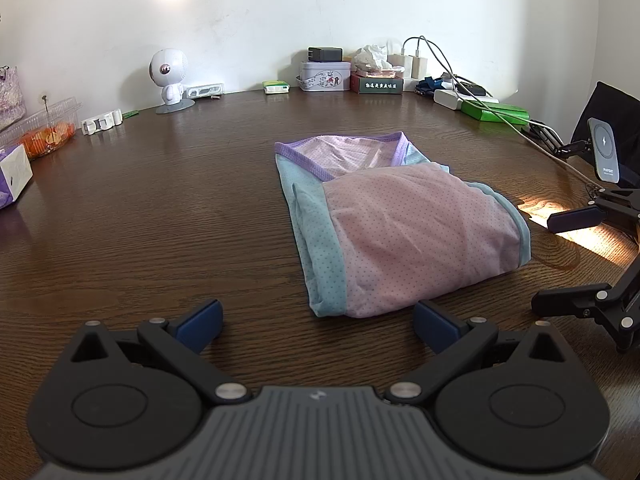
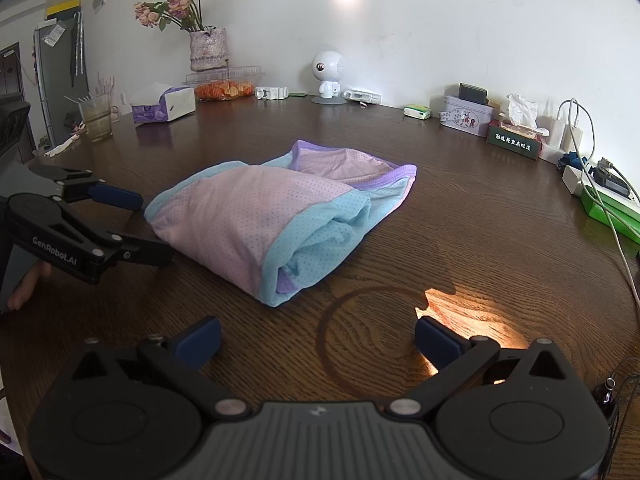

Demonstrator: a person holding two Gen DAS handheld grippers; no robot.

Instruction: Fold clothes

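A pink and light-blue dotted garment with purple trim (image 1: 392, 220) lies folded into a compact bundle on the dark wooden table (image 1: 160, 220); it also shows in the right wrist view (image 2: 264, 212). My left gripper (image 1: 318, 326) is open and empty, just in front of the bundle's near edge. My right gripper (image 2: 318, 340) is open and empty, a short way from the bundle's near corner. The right gripper shows at the right edge of the left wrist view (image 1: 576, 256), and the left gripper at the left edge of the right wrist view (image 2: 148, 228), close to the cloth.
Along the wall stand a white robot figurine (image 1: 170, 76), a tin box (image 1: 325, 75), a tissue box (image 1: 378, 80), chargers and cables (image 1: 460, 88), and a green box (image 1: 496, 112). A food container (image 1: 48, 128), purple tissue pack (image 2: 162, 106), glass (image 2: 96, 118) and flower vase (image 2: 208, 48) stand at left.
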